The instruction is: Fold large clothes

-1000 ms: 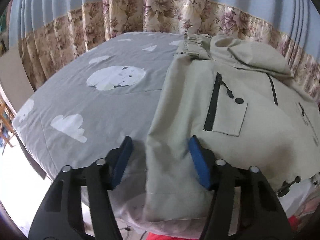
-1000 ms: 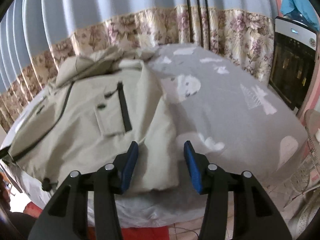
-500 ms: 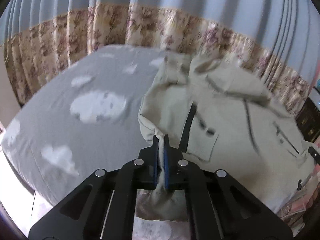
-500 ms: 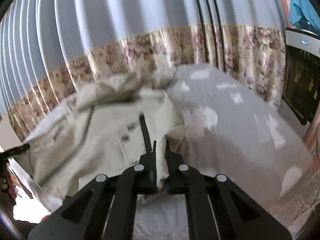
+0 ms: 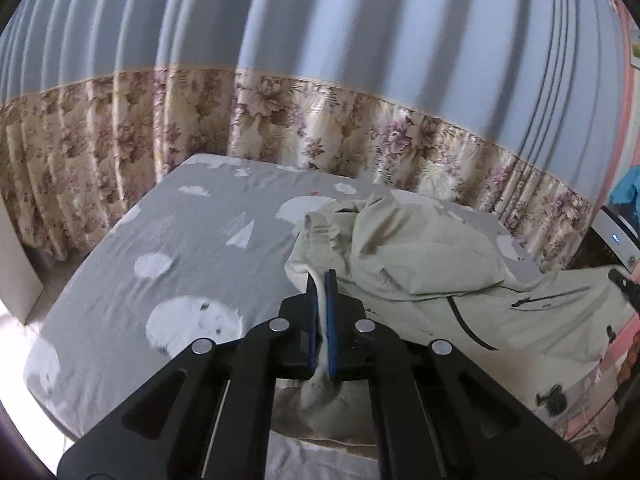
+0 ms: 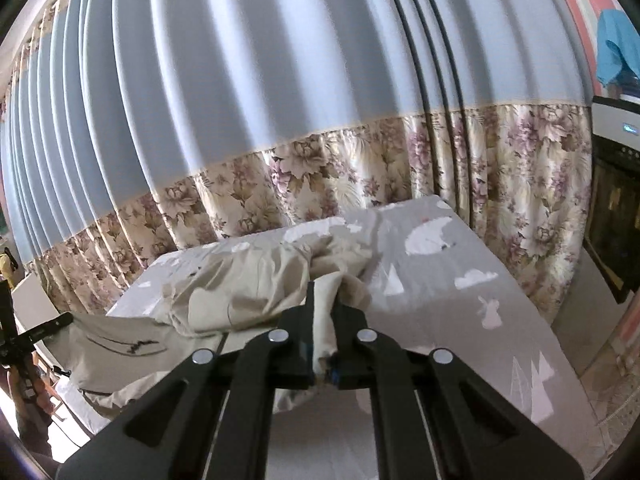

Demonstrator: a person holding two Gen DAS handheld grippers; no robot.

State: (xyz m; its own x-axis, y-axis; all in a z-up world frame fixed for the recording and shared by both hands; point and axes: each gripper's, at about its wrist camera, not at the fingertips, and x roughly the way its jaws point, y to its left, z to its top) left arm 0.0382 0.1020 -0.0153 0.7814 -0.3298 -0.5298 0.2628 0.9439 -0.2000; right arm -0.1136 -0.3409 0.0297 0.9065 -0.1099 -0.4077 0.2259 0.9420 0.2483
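Both my grippers, left (image 5: pixel 320 312) and right (image 6: pixel 324 320), had just clamped the jacket (image 5: pixel 420 256) hem and lifted it off the bed (image 5: pixel 192 248), starting the fold.

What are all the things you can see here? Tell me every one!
jacket: one, pale beige with black zips and cords, lying on the bed, its near edge lifted in both jaws.
bed sheet: one, grey with white clouds and animal shapes, covering the bed.
curtain: one, light blue on top with a flowery beige band below, hanging behind the bed.
blue cloth: one, bright blue, hanging high by the pink wall.
dark cabinet: one, black with a white top, beside the bed.
left gripper: one, black with blue pads, jaws shut on the jacket.
right gripper: one, black, jaws shut on the jacket.
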